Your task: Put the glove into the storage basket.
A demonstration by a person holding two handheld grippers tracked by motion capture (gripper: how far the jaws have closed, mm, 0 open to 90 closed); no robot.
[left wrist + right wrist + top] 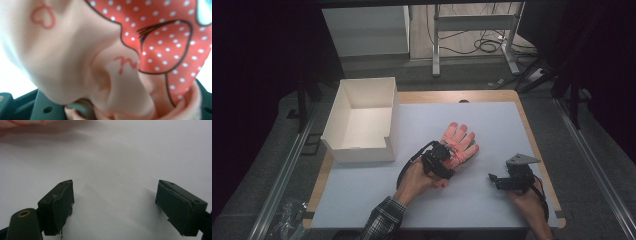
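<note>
A pink glove (458, 141) with a red print lies in the middle of the white table top (492, 120), fingers pointing away from me. My left gripper (447, 156) sits at the glove's cuff end and is shut on it. In the left gripper view the bunched pink fabric (75, 52) with its red dotted print is pinched between the dark jaws at the bottom edge. My right gripper (493, 178) rests low over the table to the right of the glove. It stands open (115, 202) with nothing but bare table between its pads.
An open white cardboard box (362, 120) stands at the table's left back part, one wall with a low cut-out. The table's wooden edge (539, 150) runs close to the right hand. Desk legs and cables stand on the floor beyond.
</note>
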